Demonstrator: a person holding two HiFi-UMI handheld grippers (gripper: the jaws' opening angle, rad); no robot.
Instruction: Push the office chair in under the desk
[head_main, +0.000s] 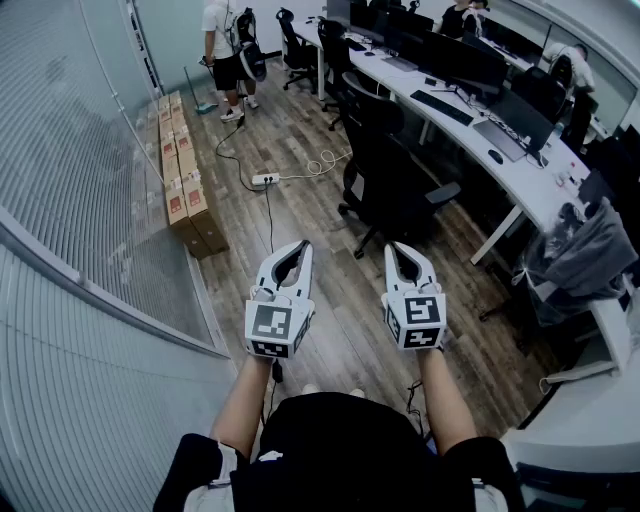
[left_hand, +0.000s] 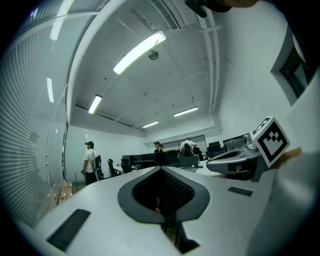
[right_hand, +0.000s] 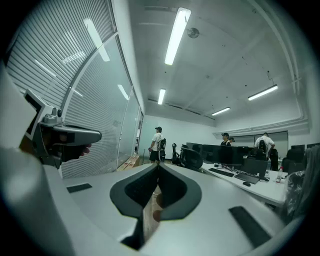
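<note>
The office chair (head_main: 388, 172), black with a high back, stands on the wood-plank floor (head_main: 310, 300) on the aisle side of the long white desk (head_main: 520, 190), close to its edge and ahead of both grippers. An armrest sticks out on its desk side; whether the seat reaches under the desktop cannot be told.

The left gripper (head_main: 298, 245) and the right gripper (head_main: 400, 247) are held side by side at waist height, apart from each other and well short of the chair. In each gripper view the two jaws meet at their tips with nothing between them, so both are closed and empty.

On the desk lie a black keyboard (head_main: 441, 107) and a row of dark monitors (head_main: 462, 60). A grey garment (head_main: 580, 262) hangs over another seat further right. Cardboard boxes (head_main: 186, 195) line the base of the glass wall (head_main: 70, 150) on the left, and a white power strip (head_main: 265, 180) with a looped cable (head_main: 322, 162) lies on the floor beyond the grippers. A person with a backpack (head_main: 228, 50) stands at the far end of the aisle.
</note>
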